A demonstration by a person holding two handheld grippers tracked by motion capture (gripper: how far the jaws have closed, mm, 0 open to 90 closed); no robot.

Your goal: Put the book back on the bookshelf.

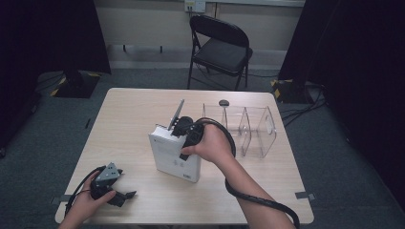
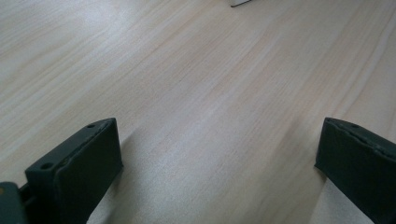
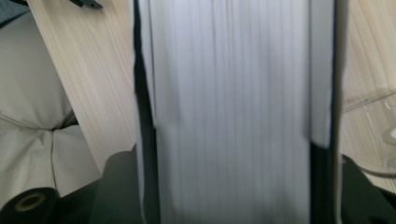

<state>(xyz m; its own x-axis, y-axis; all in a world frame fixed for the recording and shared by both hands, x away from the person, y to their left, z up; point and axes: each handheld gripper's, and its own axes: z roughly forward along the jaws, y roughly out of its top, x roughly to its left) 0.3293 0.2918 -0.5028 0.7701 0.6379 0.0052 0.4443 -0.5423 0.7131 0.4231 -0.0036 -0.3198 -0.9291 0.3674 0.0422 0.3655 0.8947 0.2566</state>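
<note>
The step in hand looks like moving a white book toward the clear divided rack. The book stands upright near the middle of the worktop, just left of the rack and apart from it. The right gripper comes down over the book's top edge; in the right gripper view the block of white pages sits between its 2 fingers, which flank the covers closely, though I cannot tell if the pads press. The left gripper rests at the worktop's near left corner, well away from the book, fingers spread wide over bare wood. Next, I judge, a firm clamp is needed, then a lift and a carry right into 1 slot of the rack.
</note>
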